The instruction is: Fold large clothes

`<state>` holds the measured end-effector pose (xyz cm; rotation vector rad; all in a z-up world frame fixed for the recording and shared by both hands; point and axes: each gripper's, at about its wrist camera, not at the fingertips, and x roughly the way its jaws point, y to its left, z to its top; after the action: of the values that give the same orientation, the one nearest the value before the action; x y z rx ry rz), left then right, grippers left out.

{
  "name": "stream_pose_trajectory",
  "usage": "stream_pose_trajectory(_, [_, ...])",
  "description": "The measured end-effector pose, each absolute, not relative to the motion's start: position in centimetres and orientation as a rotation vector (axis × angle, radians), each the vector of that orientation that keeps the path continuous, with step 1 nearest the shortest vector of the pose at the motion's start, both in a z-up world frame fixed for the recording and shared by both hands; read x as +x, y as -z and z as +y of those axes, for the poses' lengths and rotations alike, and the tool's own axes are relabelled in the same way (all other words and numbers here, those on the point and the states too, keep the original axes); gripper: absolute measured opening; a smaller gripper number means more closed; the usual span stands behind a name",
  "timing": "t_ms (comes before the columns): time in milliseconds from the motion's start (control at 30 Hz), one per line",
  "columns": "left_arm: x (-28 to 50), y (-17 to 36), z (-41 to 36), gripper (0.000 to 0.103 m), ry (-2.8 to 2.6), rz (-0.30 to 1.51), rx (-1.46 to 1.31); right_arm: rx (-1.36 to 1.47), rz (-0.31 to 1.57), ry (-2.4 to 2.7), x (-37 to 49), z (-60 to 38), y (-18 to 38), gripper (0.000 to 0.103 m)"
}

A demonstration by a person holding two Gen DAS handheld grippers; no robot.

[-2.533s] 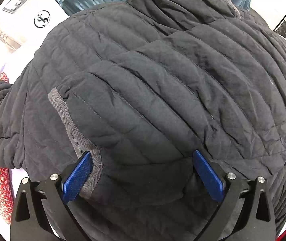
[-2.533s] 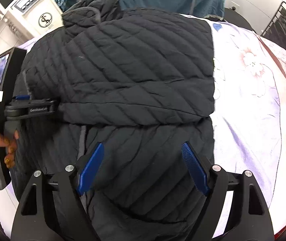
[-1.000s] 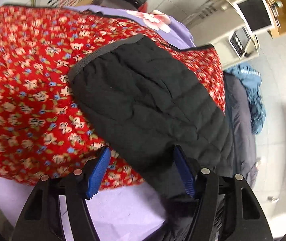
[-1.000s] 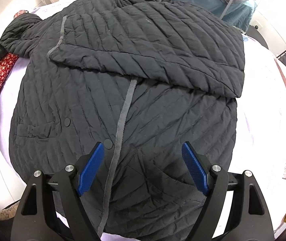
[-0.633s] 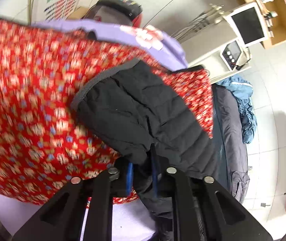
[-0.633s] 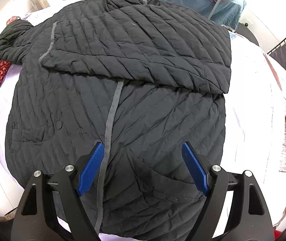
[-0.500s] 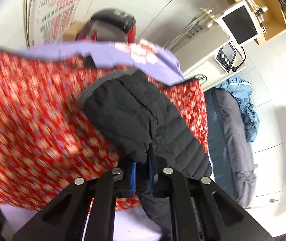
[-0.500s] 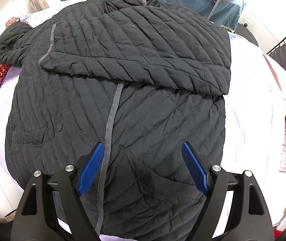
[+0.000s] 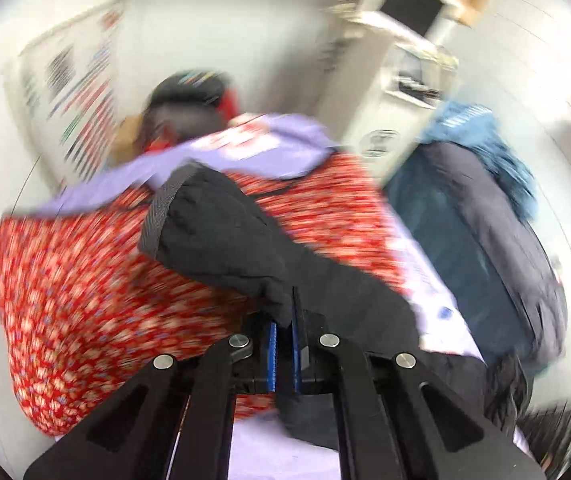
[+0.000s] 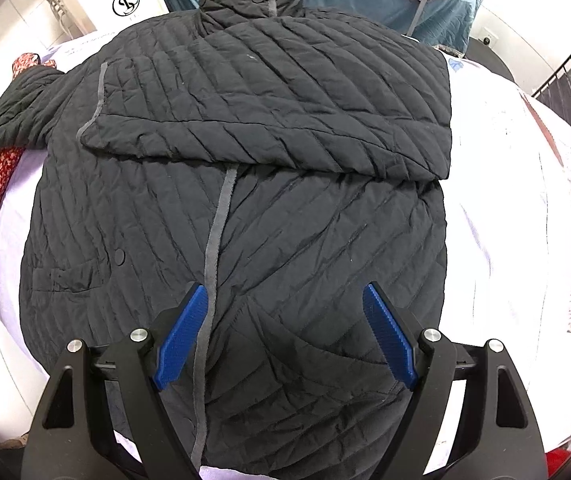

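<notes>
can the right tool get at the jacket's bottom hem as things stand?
Probably yes. The right tool is open and hangs over the lower front of the jacket; the hem lies flat just below it, nothing on top.

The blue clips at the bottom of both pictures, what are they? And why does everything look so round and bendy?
Those blue clips are the fingers of two grabbing tools, and a person holds one tool in each hand. Each tool carries a small camera with a very wide lens, which bends the picture round.

One picture comes from the left gripper. Its fingers are pinched shut on a black sleeve, with a red flowery cloth behind it. That picture is blurry.

The other picture comes from the right gripper. Its fingers are wide open and hold nothing. It looks down on a black quilted jacket spread on a pale purple sheet. One sleeve is already folded across the chest. The sleeve at the far left edge is probably the one the left tool holds.
</notes>
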<state>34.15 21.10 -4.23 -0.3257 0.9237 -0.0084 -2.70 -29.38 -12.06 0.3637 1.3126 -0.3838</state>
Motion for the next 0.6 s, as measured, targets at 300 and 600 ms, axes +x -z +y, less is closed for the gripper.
stream_pose_trajectory(300, [27.2,-3.9,2.0,0.005,0.494,0.763,-0.162,0.393,1.3,0.371,-2.7,-29.8,12.2,0.079])
stream_pose_trajectory(600, [17.6,2.2,-16.5,0.005,0.817,0.899,-0.007,0.457,1.278,0.437,-5.2,-32.3,11.8,0.079])
